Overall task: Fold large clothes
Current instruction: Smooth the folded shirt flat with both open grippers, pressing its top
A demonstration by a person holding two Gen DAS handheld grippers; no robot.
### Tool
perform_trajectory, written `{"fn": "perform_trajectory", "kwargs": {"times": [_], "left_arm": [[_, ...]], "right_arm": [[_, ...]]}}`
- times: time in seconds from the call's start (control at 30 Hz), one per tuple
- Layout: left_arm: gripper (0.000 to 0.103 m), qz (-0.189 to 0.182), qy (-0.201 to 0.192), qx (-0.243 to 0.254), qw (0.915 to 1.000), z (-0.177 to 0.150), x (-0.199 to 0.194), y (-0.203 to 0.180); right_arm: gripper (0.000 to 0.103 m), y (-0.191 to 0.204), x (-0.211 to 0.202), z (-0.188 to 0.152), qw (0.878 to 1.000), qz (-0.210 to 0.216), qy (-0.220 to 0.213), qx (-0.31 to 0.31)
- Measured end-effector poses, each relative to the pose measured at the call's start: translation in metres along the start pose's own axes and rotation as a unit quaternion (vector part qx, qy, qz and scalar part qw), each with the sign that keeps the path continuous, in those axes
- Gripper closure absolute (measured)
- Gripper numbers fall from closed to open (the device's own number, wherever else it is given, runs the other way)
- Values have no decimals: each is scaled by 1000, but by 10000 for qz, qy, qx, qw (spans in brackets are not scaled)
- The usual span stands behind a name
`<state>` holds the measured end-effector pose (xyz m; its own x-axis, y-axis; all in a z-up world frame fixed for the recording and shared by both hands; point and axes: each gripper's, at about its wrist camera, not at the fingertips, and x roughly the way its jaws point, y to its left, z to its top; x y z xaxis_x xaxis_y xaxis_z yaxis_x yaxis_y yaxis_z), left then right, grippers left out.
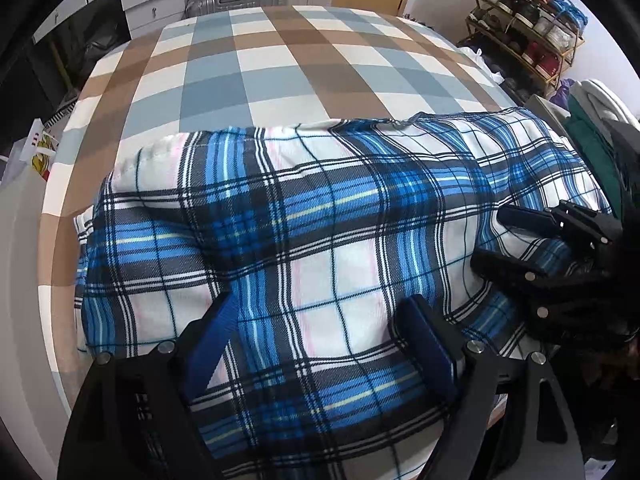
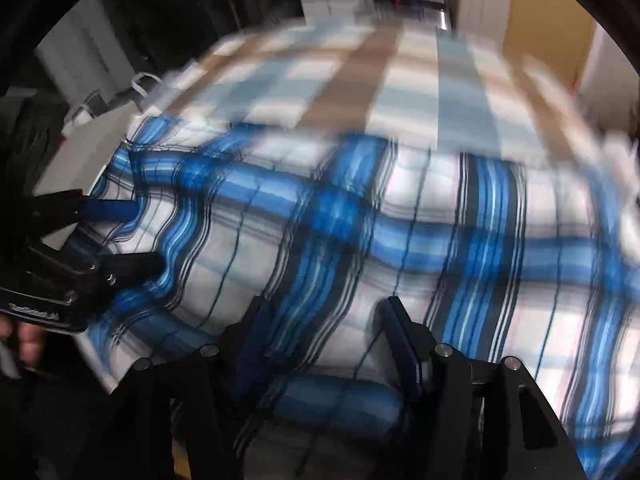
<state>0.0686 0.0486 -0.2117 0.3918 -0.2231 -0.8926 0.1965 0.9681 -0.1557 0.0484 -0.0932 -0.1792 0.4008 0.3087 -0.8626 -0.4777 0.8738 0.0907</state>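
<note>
Both my grippers, left gripper (image 1: 320, 344) and right gripper (image 2: 324, 344), hang spread, pinching nothing, over the blue-and-white plaid fleece cloth (image 1: 312, 216), its long axis crosswise beneath them.

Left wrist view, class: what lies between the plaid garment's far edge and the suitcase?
Only bare checked bedsheet lies between the plaid garment and the suitcase, in the left wrist view.
</note>
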Motion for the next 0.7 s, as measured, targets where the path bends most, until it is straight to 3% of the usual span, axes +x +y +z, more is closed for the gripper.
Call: {"fn": "perform_trajectory", "kwargs": {"times": [0.1, 0.13, 0.2, 0.27, 0.33, 0.4, 0.47, 0.57, 0.63, 0.7], "left_arm": [[21, -136, -65, -133, 9998, -2, -12, 7], [21, -344, -147, -312, 9988, -3, -19, 12], [21, -1163, -331, -570, 9910, -8, -36, 15], [21, -1654, -449, -361, 9845, -11, -48, 2], [21, -1261, -390, 4, 9913, -14, -44, -15], [21, -563, 95, 269, 9980, -18, -18, -27], [21, -192, 378, 306, 9986, -22, 3, -26], [21, -87, 193, 300, 9993, -23, 3, -26], [20, -49, 148, 382, 9991, -23, 3, -27], [20, -90, 169, 344, 9992, -23, 1, -26]], "right_arm": [[43, -4, -14, 0, 9998, 106, -80, 141], [44, -6, -24, -2, 9995, 110, -191, 216], [42, -13, -55, -15, 9976, 57, -549, 422], [42, -13, -81, -29, 9962, 54, -774, 407], [42, -5, -98, -43, 9956, 45, -900, 275], [37, 7, -95, -48, 9966, -79, -820, 99], [36, 14, -74, -51, 9967, -581, -557, -35], [33, 7, -35, -44, 9976, -600, 312, 126], [25, -1, -28, -38, 9982, -453, 362, 165], [22, -12, -25, -33, 9978, -175, 536, 341]]}}
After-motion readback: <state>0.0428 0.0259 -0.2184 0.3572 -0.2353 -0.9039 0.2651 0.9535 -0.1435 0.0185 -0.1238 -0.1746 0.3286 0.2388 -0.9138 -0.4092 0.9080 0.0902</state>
